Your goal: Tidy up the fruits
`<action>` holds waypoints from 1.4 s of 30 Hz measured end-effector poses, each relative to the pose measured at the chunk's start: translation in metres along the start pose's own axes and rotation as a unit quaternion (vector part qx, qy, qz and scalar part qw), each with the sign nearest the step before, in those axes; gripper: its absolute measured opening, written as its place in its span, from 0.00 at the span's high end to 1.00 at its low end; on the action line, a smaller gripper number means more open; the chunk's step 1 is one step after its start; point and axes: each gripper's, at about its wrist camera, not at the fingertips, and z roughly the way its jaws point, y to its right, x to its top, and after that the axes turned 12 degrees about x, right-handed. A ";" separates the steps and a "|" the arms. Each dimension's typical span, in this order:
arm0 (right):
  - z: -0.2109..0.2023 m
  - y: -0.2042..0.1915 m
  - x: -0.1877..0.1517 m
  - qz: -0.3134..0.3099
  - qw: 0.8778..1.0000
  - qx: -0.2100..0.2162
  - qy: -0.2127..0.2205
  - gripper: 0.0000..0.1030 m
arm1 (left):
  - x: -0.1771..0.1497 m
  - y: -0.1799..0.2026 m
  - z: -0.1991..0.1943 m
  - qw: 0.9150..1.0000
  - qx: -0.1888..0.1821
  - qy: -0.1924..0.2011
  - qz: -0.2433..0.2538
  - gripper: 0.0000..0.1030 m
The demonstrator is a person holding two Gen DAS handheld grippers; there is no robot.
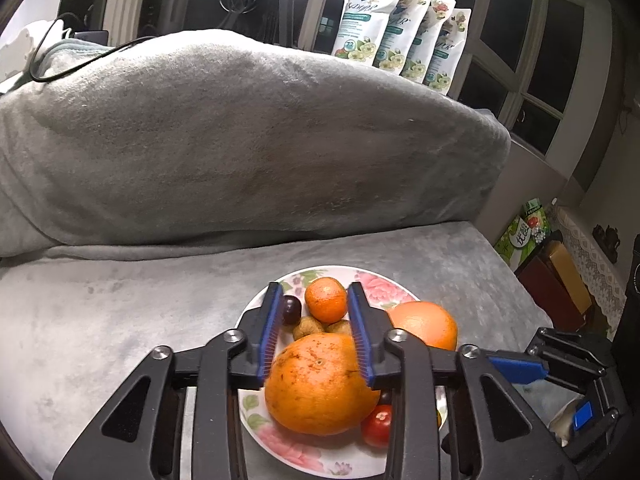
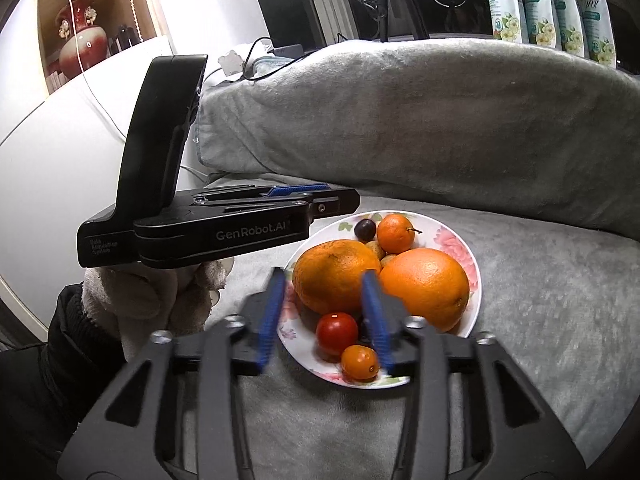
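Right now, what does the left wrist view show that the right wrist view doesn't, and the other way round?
Only the left wrist: green carton beside the sofa. Only the right wrist: red and white vase, white-gloved hand, small orange tomato. Both share the floral plate, two big oranges, small mandarin, dark grape, red tomato.
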 end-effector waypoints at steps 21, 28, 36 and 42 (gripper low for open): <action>-0.016 -0.013 -0.002 -0.025 0.999 -0.018 0.011 0.16 | 0.004 0.005 -0.013 1.000 0.020 0.009 -0.002 0.23; -0.021 -0.017 -0.005 -0.027 0.999 -0.036 0.010 0.16 | 0.002 0.006 -0.023 0.999 0.030 0.016 -0.001 0.23; -0.035 -0.024 -0.008 -0.024 0.998 -0.056 0.029 0.16 | -0.001 0.002 -0.043 0.999 0.039 0.037 -0.009 0.23; -0.048 -0.030 -0.010 -0.016 0.995 -0.091 0.047 0.04 | -0.007 -0.006 -0.066 0.997 0.047 0.057 -0.015 0.23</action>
